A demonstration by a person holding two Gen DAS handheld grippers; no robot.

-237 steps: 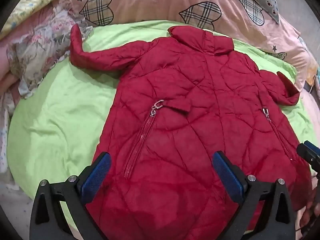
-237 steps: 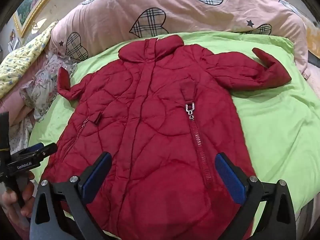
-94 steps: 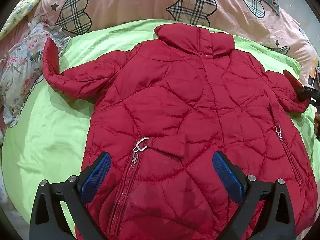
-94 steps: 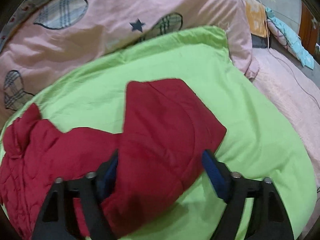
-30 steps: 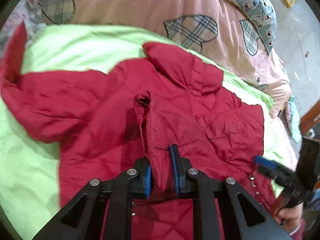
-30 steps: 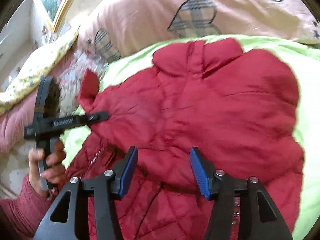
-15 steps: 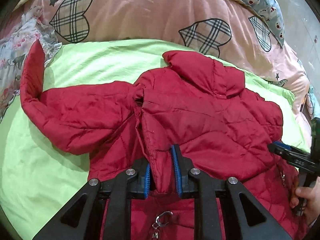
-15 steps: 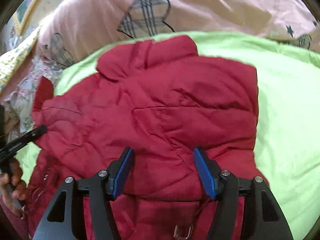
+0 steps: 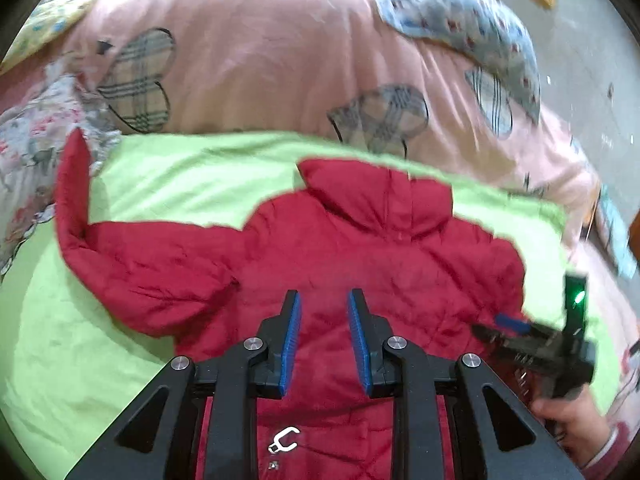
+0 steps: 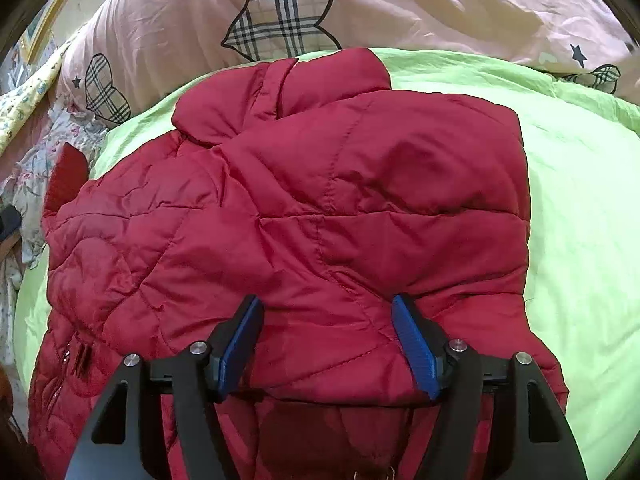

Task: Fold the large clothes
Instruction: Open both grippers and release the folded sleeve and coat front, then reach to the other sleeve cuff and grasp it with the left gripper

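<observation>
A red quilted coat point(image 9: 380, 264) lies front up on a green sheet point(image 9: 172, 176). Its right sleeve is folded across the chest point(image 10: 380, 184); its left sleeve point(image 9: 132, 256) still stretches out to the left. My left gripper point(image 9: 322, 320) hovers over the chest, jaws slightly apart and empty. My right gripper point(image 10: 328, 328) is open and empty just above the folded sleeve's lower edge. It also shows in the left wrist view point(image 9: 532, 340), held by a hand at the coat's right side. A zipper pull point(image 9: 284, 440) lies below my left gripper.
A pink duvet with plaid hearts point(image 10: 280, 12) is piled behind the sheet. Floral bedding point(image 9: 28, 152) lies at the left, under the left sleeve's cuff. A blue patterned pillow point(image 9: 460, 20) sits at the back right.
My left gripper has let go of the folded sleeve's edge and opened a little. The sleeve now lies flat on the chest. My right gripper has stayed open above it.
</observation>
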